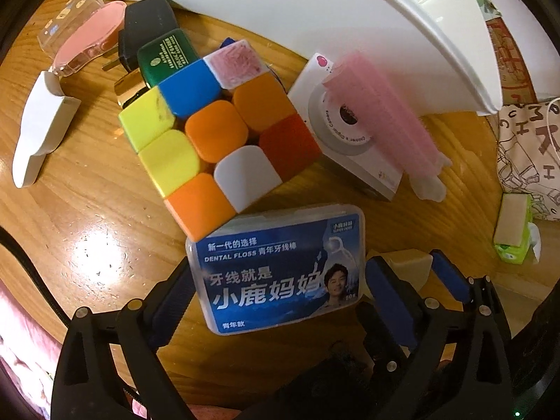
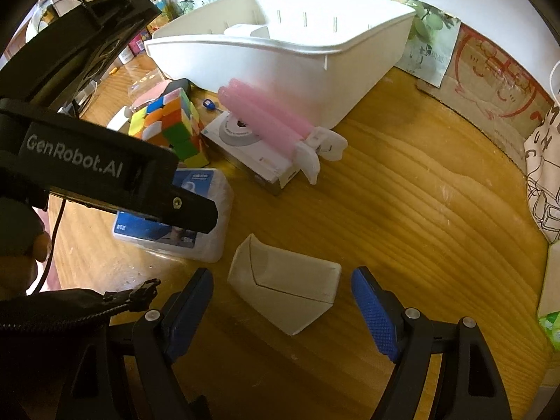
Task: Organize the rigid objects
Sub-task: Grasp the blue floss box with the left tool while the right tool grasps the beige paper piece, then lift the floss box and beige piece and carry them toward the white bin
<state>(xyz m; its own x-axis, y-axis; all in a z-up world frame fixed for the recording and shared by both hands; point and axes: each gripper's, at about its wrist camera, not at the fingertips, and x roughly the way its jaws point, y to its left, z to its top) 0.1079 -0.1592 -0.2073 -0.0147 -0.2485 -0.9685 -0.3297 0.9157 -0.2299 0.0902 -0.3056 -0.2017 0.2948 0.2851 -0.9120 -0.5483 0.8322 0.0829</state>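
In the left wrist view the left gripper [image 1: 276, 301] straddles the floss box [image 1: 276, 269] with jaws wide, so centre before closing; in the right wrist view the right gripper [image 2: 283, 309] gapes around the white wedge [image 2: 285, 287], untouched, near the bin [image 2: 280, 52].

The left wrist view looks steeply down along its fingers [image 1: 388, 290] at the wooden counter [image 1: 87, 210], very close to the dental floss box [image 1: 276, 273] and the puzzle cube [image 1: 210, 147]. The right wrist view, a little further back and to the right, faces down toward the white bin [image 2: 297, 66]. Both share the floss box, the cube, the toy camera [image 2: 245, 147] and the bin
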